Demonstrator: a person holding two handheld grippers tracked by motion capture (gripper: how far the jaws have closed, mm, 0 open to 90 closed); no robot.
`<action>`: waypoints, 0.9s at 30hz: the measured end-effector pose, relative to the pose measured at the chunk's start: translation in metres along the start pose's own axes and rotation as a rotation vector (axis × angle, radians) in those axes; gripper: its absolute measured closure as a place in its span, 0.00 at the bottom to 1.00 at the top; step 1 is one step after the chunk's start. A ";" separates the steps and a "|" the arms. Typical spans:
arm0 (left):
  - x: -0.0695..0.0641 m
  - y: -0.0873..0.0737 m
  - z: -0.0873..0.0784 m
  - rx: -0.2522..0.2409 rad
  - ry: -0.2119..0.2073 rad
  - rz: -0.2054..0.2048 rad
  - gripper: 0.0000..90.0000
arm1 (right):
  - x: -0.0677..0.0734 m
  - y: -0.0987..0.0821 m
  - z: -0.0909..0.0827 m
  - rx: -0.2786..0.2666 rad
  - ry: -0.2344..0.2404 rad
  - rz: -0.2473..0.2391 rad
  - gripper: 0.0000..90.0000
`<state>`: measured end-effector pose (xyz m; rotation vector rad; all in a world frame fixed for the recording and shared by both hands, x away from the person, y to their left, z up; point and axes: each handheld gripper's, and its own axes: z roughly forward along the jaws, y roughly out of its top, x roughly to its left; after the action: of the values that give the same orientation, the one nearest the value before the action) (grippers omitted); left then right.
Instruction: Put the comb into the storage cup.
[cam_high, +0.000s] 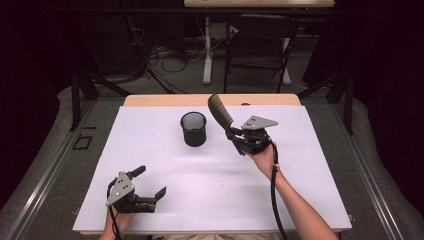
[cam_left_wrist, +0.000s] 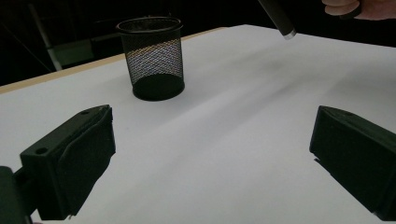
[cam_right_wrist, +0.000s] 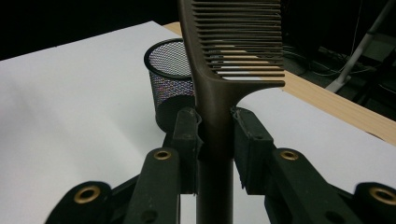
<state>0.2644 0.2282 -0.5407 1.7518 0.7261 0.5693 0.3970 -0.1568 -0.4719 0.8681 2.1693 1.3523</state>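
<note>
Right hand-held gripper (cam_high: 231, 131) clamps comb (cam_high: 220, 113), right of centre; left hand-held gripper (cam_high: 150, 182) agape, empty. Next: tip comb into mesh cup (cam_high: 193, 128)

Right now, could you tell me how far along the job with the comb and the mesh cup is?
Done: the right gripper is shut on the comb, lifted off the table. In hand: carrying it beside the mesh cup, teeth up. Left: get the comb into the cup, apparently empty. The left gripper rests open near the front edge.

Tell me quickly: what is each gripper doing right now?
Left gripper: open, holding nothing, low over the white table.
Right gripper: closed on the brown comb, near the mesh cup.
</note>
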 end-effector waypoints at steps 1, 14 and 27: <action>0.000 0.000 0.000 0.002 -0.001 -0.002 0.00 | 0.000 0.000 0.001 -0.002 -0.002 0.001 0.81; -0.001 0.000 0.000 0.002 -0.001 0.002 0.00 | 0.001 0.013 0.011 -0.028 0.003 0.000 0.81; 0.000 0.000 0.000 0.004 -0.001 -0.002 0.00 | -0.001 0.025 0.017 -0.062 0.003 -0.003 0.81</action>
<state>0.2645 0.2281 -0.5410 1.7547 0.7282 0.5661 0.4156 -0.1381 -0.4567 0.8400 2.1182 1.4119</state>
